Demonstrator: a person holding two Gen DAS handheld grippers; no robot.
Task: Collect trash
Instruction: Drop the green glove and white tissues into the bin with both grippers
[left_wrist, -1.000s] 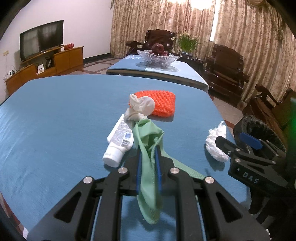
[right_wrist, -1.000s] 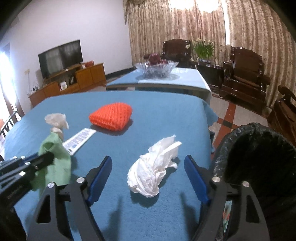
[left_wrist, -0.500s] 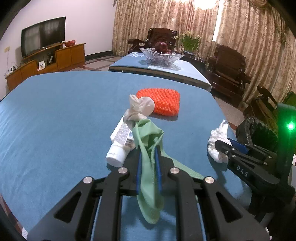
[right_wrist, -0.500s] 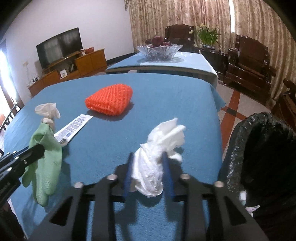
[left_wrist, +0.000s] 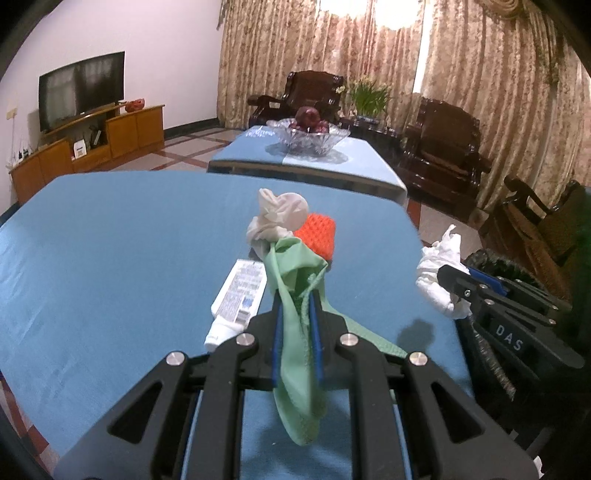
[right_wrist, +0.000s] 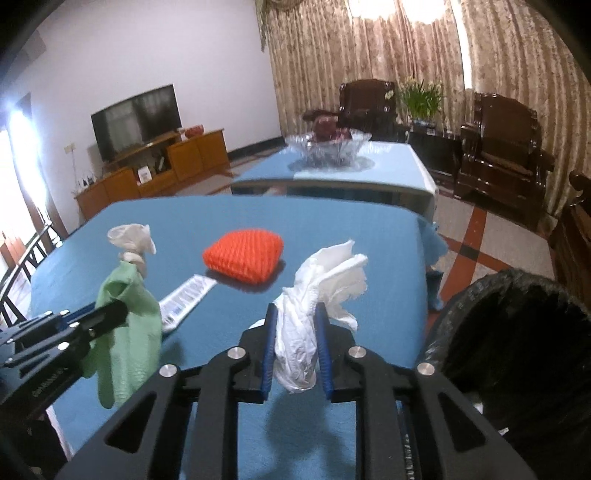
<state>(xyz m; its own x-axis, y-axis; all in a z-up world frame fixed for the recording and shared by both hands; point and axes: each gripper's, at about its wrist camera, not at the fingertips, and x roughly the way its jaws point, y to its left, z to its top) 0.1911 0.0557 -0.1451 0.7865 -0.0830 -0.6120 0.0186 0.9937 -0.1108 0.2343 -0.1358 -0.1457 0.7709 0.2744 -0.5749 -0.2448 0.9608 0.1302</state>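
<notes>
My left gripper (left_wrist: 295, 306) is shut on a green glove (left_wrist: 295, 266) with a crumpled whitish wad (left_wrist: 280, 214) at its top; the glove hangs above the blue table (left_wrist: 110, 258). In the right wrist view the same glove (right_wrist: 125, 295) dangles at the left. My right gripper (right_wrist: 297, 321) has its jaws closing on a white tissue (right_wrist: 325, 273), pads pressing its sides, and holds it off the table. A black-lined trash bin (right_wrist: 517, 332) stands just right of the table edge.
A white tube (left_wrist: 240, 291) lies on the table under the glove, with an orange foam net (right_wrist: 243, 254) behind it. Beyond are a second table with a glass fruit bowl (left_wrist: 308, 138), dark wooden armchairs, a TV cabinet and curtains.
The right gripper's jaws closed around the white tissue and lifted it off the table. Both grippers rose, and the green glove went up with the left one.
</notes>
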